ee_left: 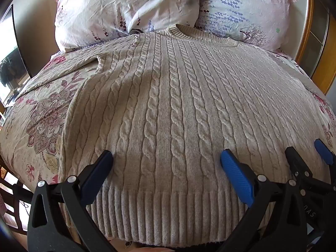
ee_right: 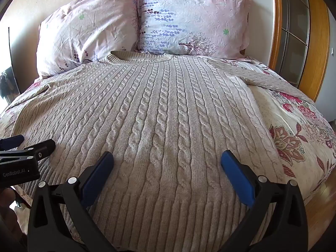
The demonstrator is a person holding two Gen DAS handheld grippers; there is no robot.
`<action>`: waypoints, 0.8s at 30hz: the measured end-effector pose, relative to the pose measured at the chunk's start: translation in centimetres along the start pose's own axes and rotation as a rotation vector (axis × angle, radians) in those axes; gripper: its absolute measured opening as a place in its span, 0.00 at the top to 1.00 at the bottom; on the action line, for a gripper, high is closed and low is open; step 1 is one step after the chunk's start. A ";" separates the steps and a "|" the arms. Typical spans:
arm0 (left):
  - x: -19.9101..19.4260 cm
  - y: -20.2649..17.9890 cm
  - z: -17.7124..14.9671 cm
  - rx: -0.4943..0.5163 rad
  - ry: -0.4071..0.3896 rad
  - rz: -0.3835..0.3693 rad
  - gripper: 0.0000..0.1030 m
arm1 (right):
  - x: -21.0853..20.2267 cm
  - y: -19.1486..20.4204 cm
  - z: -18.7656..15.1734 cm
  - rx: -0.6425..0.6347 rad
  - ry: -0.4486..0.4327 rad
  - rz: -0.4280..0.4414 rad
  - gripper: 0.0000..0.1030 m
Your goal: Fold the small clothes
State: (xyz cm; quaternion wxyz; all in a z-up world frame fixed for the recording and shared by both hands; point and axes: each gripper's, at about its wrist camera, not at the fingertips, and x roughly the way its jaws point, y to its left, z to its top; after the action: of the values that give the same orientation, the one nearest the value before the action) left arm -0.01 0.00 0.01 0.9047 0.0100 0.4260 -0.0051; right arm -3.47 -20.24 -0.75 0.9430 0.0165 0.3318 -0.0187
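A cream cable-knit sweater [ee_left: 168, 96] lies flat on the bed, neck toward the pillows, ribbed hem [ee_left: 168, 214] nearest me. It also shows in the right wrist view [ee_right: 159, 109]. My left gripper [ee_left: 167, 157] is open and empty, its jaws spread wide just above the sweater's lower part near the hem. My right gripper [ee_right: 167, 157] is open and empty too, over the lower right part of the sweater. The right gripper shows at the right edge of the left wrist view [ee_left: 308, 153]. The left gripper shows at the left edge of the right wrist view [ee_right: 31, 142].
The bed has a floral cover [ee_left: 42, 113] that also shows in the right wrist view [ee_right: 298, 138]. Two pink floral pillows [ee_left: 117, 8] [ee_right: 189, 19] stand at the head. A wooden-framed door [ee_right: 294, 31] is at the right. A dark screen [ee_left: 12, 48] is at the left.
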 end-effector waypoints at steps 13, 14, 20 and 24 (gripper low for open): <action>0.0 0.0 0.0 0.000 -0.001 0.001 0.02 | 0.0 0.0 0.0 -0.001 -0.001 -0.001 0.01; 0.0 0.0 0.0 0.000 -0.001 0.001 0.02 | 0.0 0.0 0.0 -0.001 -0.001 -0.001 0.01; 0.1 0.0 0.2 0.001 -0.004 0.001 0.02 | 0.0 0.0 0.0 -0.002 -0.001 -0.001 0.01; 0.0 0.0 0.0 0.000 -0.004 0.001 0.02 | 0.0 0.0 -0.1 -0.002 -0.002 -0.001 0.01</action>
State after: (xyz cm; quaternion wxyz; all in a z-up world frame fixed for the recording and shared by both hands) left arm 0.01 0.00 0.03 0.9055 0.0102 0.4242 -0.0047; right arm -3.50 -20.25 -0.81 0.9433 0.0155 0.3309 -0.0189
